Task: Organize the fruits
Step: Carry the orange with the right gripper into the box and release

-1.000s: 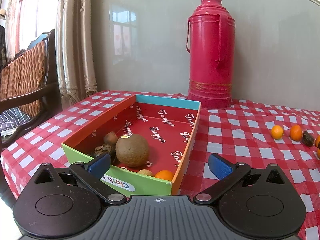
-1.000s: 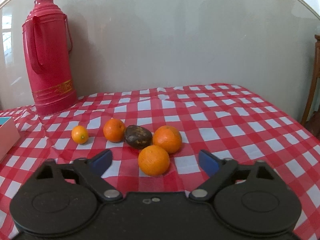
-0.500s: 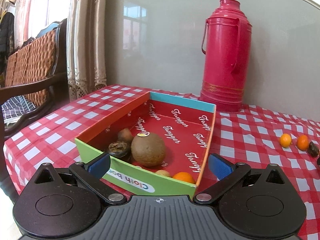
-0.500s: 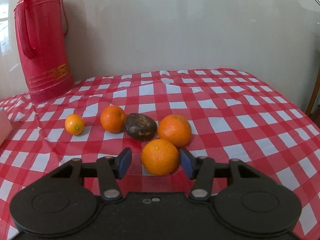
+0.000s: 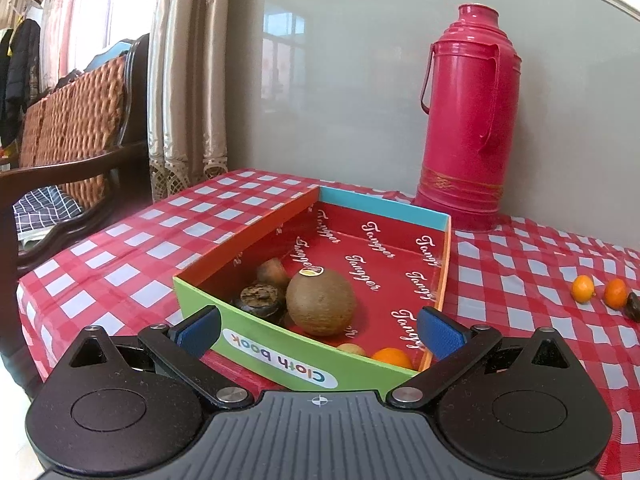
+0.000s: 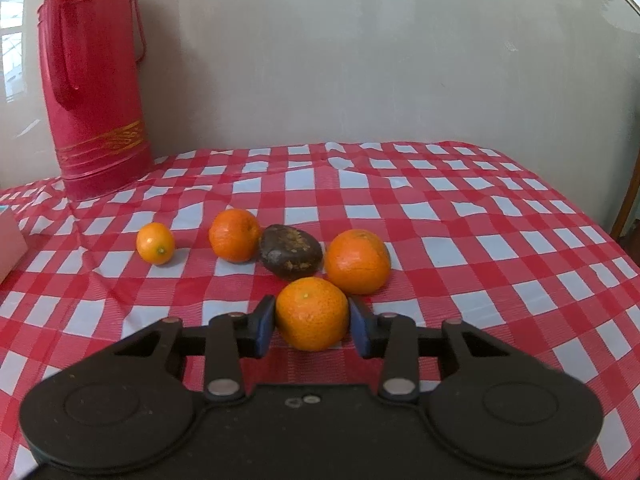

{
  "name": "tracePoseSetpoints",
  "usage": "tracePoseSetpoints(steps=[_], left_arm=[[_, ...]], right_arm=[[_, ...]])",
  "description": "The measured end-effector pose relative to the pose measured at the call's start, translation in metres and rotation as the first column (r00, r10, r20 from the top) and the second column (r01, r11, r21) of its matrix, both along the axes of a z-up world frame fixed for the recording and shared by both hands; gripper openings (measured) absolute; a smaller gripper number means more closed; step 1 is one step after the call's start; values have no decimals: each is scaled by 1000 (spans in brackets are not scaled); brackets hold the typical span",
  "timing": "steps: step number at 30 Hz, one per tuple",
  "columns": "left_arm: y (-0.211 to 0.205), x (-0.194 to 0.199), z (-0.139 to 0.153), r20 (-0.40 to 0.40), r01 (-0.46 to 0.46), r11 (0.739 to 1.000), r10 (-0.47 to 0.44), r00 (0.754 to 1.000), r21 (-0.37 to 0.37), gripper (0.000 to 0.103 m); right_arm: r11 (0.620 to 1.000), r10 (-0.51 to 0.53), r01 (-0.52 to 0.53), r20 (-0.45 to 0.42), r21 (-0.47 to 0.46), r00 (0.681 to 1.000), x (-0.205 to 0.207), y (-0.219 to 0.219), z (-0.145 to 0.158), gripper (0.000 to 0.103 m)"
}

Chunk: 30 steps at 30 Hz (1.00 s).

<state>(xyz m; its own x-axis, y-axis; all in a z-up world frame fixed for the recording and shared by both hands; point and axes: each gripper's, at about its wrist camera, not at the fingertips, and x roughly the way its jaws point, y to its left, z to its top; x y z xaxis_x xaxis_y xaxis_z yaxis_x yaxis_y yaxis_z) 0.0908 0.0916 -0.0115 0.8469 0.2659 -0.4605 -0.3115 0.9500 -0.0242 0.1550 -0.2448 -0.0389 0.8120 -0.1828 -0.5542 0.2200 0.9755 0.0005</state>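
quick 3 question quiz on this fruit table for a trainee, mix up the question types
1. True or false: the right gripper has the nearest orange between its fingers.
2. How many fruits lie loose on the checked cloth in the right wrist view? A) three B) five C) seven
3. Fill in: the big brown round fruit sits inside the ____.

Key: 1 true, its jaws are closing on it. 2 B. 3 box.

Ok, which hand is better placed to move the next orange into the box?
Right. The right gripper is closing around the nearest orange, pads at its sides. The left gripper is open at the box, far from the loose fruit.
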Motion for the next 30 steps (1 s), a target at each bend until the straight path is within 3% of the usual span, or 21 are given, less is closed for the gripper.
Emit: tracePoseSetpoints(steps=[8, 16, 22, 30], left_arm=[[16, -6, 2, 12, -36, 999, 36, 999, -6, 103], [49, -16, 2, 26, -109, 993, 111, 994, -40, 103], [74, -24, 2, 30, -160, 985, 162, 986, -68, 103], [107, -39, 0, 39, -229, 969, 233, 972, -90, 103]], right_arm=[[998, 61, -60, 40, -5, 997, -6, 21, 11, 31], [975, 220, -222, 101, 16, 970, -8, 75, 27, 30], [927, 367, -373, 135, 26, 920, -7, 130, 41, 30], [827, 553, -562, 148, 30, 820, -7, 204, 49, 30]])
